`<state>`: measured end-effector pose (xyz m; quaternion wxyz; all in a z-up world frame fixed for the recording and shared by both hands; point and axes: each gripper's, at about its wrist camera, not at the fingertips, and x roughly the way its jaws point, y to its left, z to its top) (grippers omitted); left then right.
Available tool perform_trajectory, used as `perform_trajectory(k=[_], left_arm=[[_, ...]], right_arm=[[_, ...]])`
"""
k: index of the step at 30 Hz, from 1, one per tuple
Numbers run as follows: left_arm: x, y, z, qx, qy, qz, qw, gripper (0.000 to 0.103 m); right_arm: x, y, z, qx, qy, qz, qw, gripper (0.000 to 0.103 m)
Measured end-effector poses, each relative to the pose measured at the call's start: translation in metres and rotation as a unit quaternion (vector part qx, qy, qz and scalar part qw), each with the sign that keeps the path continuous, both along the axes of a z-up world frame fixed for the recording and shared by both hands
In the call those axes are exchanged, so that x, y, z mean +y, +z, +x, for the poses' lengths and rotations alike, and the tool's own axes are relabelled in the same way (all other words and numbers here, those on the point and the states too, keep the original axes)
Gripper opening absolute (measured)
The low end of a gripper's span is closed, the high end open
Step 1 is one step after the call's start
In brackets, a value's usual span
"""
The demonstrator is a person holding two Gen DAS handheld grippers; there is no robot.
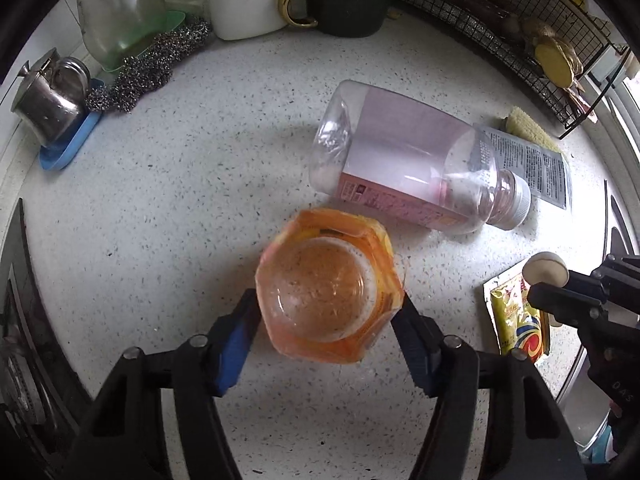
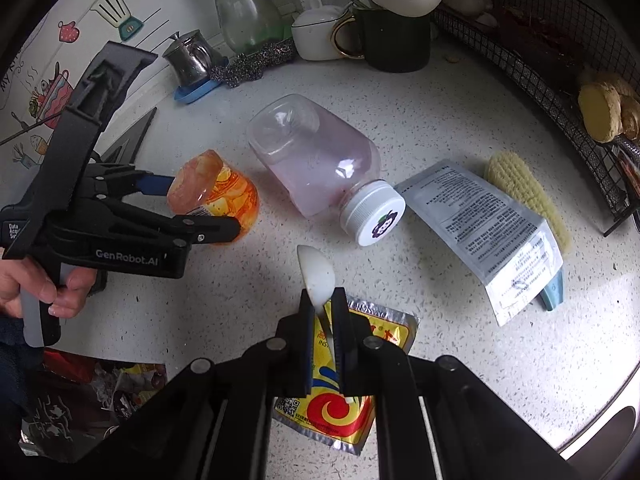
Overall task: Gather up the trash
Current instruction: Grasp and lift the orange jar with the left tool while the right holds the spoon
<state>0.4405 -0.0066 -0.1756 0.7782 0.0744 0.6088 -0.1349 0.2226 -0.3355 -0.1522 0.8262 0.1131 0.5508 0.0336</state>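
My left gripper [image 1: 326, 312] is shut on an orange plastic cup [image 1: 328, 284], seen bottom-first; in the right wrist view the cup [image 2: 216, 192] is tilted over the counter with the left gripper [image 2: 200, 208] around it. My right gripper [image 2: 325, 300] is shut on a white plastic spoon [image 2: 318, 270], which also shows in the left wrist view [image 1: 546, 268]. A pink-tinted empty bottle [image 2: 320, 168] with a white cap lies on its side mid-counter [image 1: 400, 160]. A yellow foil sachet [image 2: 352, 404] lies under the right gripper [image 1: 516, 320]. A grey printed packet [image 2: 488, 224] lies at right.
The speckled white counter [image 2: 460, 380] carries a dark mug [image 2: 396, 36], white sugar pot [image 1: 248, 4], steel jug [image 1: 48, 100] on a blue dish, steel wool [image 1: 152, 68], glass carafe [image 1: 116, 8], a wire basket [image 2: 560, 64] and a yellow brush [image 2: 524, 196]. A trash bag [image 2: 92, 396] sits lower left.
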Motion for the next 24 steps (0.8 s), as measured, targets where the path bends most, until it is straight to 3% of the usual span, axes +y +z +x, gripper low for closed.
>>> perform_trajectory(k=[13, 24], left_arm=[[0.009, 0.071, -0.065, -0.051, -0.013, -0.006, 0.9986, 0.063], [0.046, 0.115, -0.149, -0.09, -0.011, -0.02, 0.9957, 0.063]], right_arm=[[0.019, 0.036, -0.023, -0.023, -0.013, -0.023, 0.999, 0.007], [0.079, 0.081, -0.064, -0.064, -0.007, -0.048, 0.997, 0.007]])
